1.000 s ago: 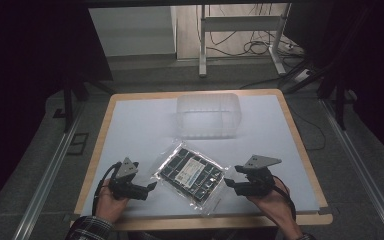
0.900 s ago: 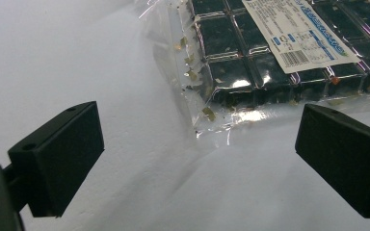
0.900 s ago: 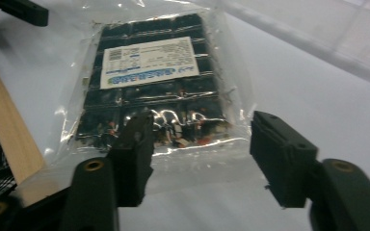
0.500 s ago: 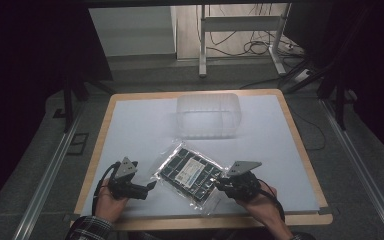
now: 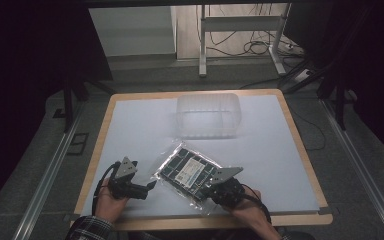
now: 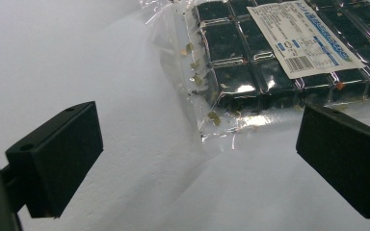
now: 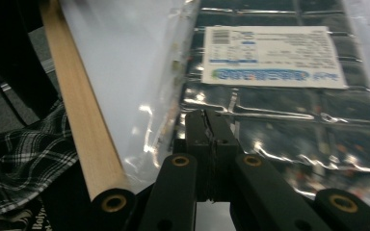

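Packet: clear plastic packet of dark squares with a white label, lying slanted on the white table near the front edge, between the two hands
Right gripper: jaws just closed, pressed together on the packet's near edge, plastic film pinched between them
Left gripper: jaws wide apart, nothing in them, sitting just left of the packet's corner, not touching it
Around: a clear plastic tub sits further back on the table, well apart from the packet, nothing between them
High view: whole table, tub, both hands coming in from the bottom
Left gripper view: crumbs inside the film and the barcode on the label
Right gripper view: wooden table edge and a plaid sleeve
Hard to make out: label print too small to read, far part of the packet cut off in both gripper views
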The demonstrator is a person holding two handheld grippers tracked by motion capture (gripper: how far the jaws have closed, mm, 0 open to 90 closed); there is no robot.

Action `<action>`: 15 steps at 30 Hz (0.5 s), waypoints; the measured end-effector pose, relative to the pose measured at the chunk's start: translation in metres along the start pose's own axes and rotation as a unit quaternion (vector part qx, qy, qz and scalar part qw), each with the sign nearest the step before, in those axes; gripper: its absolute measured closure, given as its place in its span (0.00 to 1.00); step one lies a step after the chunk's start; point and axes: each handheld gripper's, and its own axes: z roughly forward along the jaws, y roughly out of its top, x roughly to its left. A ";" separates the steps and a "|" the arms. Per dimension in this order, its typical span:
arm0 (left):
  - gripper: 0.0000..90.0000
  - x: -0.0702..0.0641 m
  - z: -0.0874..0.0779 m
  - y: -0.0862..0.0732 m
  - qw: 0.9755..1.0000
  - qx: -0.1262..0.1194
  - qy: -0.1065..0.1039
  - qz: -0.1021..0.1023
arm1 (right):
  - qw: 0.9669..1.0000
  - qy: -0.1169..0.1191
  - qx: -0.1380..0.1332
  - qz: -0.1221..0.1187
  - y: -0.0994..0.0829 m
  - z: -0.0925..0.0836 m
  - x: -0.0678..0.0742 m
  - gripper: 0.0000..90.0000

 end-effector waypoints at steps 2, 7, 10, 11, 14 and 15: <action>0.02 0.000 0.000 0.000 1.000 0.000 0.001 0.000 | 1.000 0.002 0.001 -0.004 0.000 0.002 0.001 0.99; 0.02 0.000 0.000 0.000 1.000 -0.001 0.002 0.001 | 1.000 0.014 0.012 -0.015 0.001 0.011 0.008 0.99; 0.02 0.000 0.000 0.000 1.000 0.000 0.001 0.002 | 0.999 0.020 0.017 -0.021 0.002 0.015 0.012 0.99; 0.02 0.000 0.000 0.000 1.000 0.001 0.002 0.002 | 0.999 0.022 0.018 -0.023 0.002 0.016 0.013 0.99; 0.02 0.000 0.000 0.000 1.000 0.001 0.003 0.003 | 0.999 0.027 0.022 -0.027 0.001 0.018 0.015 0.99; 0.02 0.000 0.000 0.000 1.000 0.001 0.003 0.003 | 0.999 0.027 0.023 -0.030 0.001 0.019 0.015 0.99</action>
